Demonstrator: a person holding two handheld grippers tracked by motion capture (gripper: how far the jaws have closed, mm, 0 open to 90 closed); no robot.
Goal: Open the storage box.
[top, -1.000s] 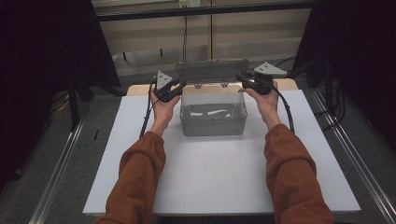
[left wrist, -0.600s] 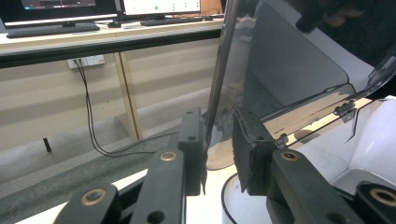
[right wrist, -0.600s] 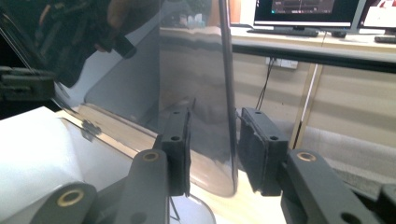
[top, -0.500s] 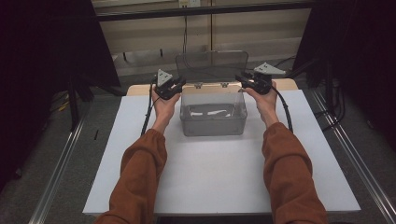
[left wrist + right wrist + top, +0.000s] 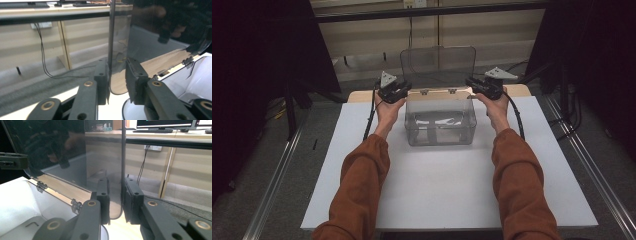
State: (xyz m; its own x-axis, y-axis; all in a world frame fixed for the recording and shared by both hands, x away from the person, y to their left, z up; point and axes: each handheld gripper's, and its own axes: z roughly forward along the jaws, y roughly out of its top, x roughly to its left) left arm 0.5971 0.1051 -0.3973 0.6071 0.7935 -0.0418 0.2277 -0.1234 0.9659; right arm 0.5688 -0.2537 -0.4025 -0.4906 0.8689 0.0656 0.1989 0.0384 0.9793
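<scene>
We are working on the clear box (image 5: 440, 120), which is sitting toward 12 o'clock on the white table (image 5: 437, 195), and its hinged lid (image 5: 438, 62) is standing nearly upright off the box's 12 o'clock rim. The lid's long axis is running from 9 to 3 o'clock, parallel to the hinges (image 5: 424, 92). That is the relation we are judging the next move by. From the left gripper (image 5: 406, 90) the lid is lying at 3 o'clock, and from the right gripper (image 5: 470, 84) at 9 o'clock, so the two are bracketing its lower corners. Neither hand is sitting nearer than the other. In the left gripper view, the left gripper (image 5: 117, 75) is showing its jaws drawn in around the lid (image 5: 160, 30), whose side edge is running up between them. We are reading that as a clamp on the edge. In the right gripper view, the right gripper (image 5: 116, 195) is doing the same on the opposite edge of the lid (image 5: 62, 150), its jaws having just been closing with that edge between them. Any swing toward 6 o'clock or farther back is, we are judging, needing both hands turning together about the hinge line.
</scene>
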